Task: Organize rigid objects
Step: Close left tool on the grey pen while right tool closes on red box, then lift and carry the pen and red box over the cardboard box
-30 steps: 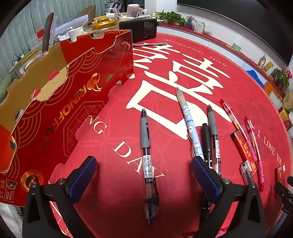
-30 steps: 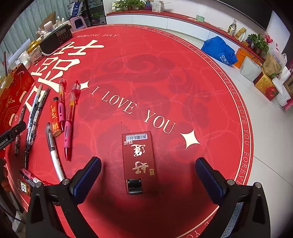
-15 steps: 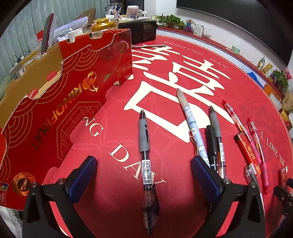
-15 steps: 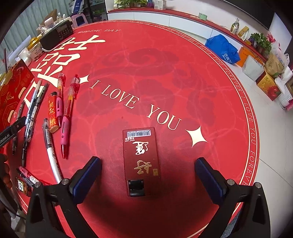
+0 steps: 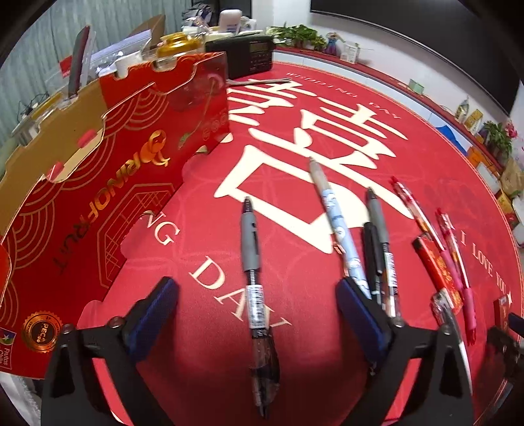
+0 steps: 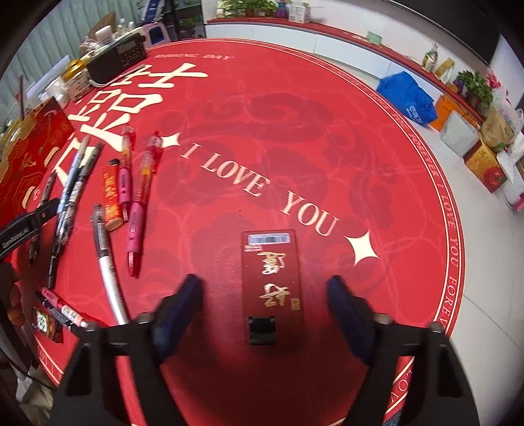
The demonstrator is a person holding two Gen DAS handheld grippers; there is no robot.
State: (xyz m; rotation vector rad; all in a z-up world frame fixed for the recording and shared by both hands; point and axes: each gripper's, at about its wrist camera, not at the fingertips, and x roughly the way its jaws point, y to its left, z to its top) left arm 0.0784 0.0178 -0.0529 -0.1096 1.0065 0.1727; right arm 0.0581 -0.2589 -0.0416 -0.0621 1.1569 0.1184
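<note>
Though apart, pen btwn tool tips

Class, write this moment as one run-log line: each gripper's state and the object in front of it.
left gripper: open, over grey-grip black pen | right gripper: open, over flat red rectangular lighter box | nothing held

Round red mat on pale tiled floor — white low cabinet along the wall, potted plants, cardboard boxes, blue bag.
</note>
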